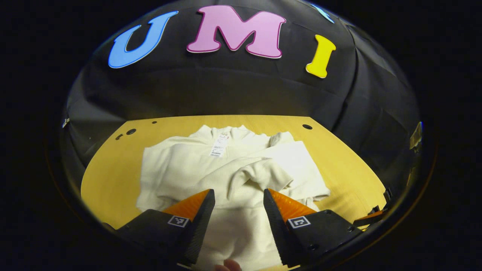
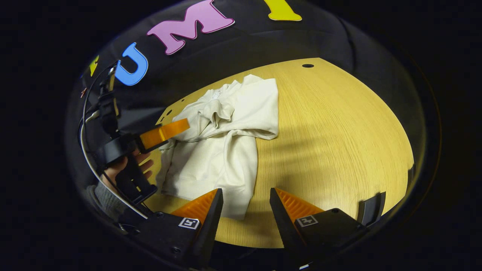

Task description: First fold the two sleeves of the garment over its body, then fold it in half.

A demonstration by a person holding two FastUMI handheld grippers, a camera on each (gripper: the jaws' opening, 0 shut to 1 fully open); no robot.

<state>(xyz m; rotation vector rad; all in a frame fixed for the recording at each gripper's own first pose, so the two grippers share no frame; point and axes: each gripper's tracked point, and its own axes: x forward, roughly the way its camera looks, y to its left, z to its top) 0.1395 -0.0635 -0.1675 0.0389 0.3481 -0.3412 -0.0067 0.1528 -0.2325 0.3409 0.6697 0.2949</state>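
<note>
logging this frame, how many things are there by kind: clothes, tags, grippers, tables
sweater: 1
tag: 1
hand-held grippers: 2, left hand-held gripper, right hand-held gripper
table: 1
total: 5

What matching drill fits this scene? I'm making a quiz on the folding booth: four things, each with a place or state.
Things:
1. garment
2. paper tag
3. left tongs
4. table

Places or states:
A. open, above the cloth
B. at the collar
C. wooden, bearing the cloth
D. cream, sleeves folded over its body

Pairs: 1-D, 2-B, 3-A, 4-C
</note>
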